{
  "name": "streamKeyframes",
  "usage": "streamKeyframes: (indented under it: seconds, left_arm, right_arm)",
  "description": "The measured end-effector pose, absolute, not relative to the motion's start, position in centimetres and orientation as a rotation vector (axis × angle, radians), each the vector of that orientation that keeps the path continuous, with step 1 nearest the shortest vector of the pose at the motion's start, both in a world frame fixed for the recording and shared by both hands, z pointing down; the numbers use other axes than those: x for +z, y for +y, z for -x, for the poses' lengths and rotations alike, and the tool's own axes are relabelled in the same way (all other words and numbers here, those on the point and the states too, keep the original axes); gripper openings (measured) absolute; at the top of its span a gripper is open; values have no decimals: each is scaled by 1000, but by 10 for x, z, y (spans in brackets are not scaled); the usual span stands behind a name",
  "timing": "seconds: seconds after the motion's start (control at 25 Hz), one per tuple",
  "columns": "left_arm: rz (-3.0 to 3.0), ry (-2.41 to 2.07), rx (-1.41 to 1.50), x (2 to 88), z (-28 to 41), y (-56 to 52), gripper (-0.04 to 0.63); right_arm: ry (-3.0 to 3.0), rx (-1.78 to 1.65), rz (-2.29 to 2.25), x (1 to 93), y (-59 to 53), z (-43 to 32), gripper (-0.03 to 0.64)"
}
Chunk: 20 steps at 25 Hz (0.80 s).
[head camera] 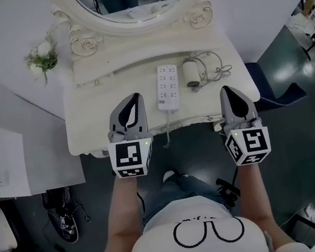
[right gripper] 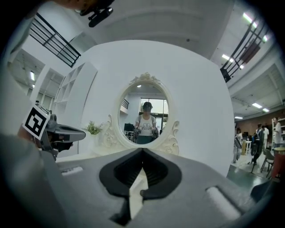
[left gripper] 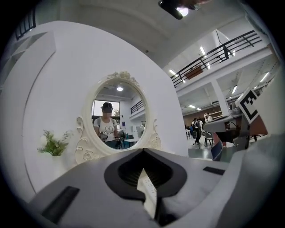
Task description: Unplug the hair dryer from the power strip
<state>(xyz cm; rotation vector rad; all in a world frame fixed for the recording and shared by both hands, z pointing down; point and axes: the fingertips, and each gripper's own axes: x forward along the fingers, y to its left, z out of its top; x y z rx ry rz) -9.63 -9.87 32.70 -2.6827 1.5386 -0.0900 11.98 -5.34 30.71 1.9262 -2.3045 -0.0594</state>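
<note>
The white power strip (head camera: 167, 86) lies on the white dressing table (head camera: 92, 127), its own cable hanging over the front edge. Right beside it rests the small white hair dryer (head camera: 191, 73) with its cord (head camera: 217, 69) coiled to the right; I cannot tell whether its plug sits in the strip. My left gripper (head camera: 135, 98) hovers at the table's front edge, left of the strip, shut and empty. My right gripper (head camera: 224, 89) hovers near the front right corner, also shut and empty. Both point level at the mirror (left gripper: 118, 116) (right gripper: 144, 116). A sliver of the strip (left gripper: 148, 190) shows below the left gripper (left gripper: 143, 150).
An oval mirror (head camera: 136, 0) in an ornate frame stands at the back of the table. A small plant (head camera: 42, 58) sits to its left. A blue chair (head camera: 272, 88) stands right of the table, a dark bag (head camera: 62, 216) lies on the floor at left.
</note>
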Motion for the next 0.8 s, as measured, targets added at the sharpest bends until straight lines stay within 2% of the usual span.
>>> streamKeyframes:
  seconds: [0.8]
  left_arm:
    - [2578, 1598, 50, 279, 69, -70, -3]
  right_arm:
    - [-2354, -196, -1926, 264, -14, -151, -2]
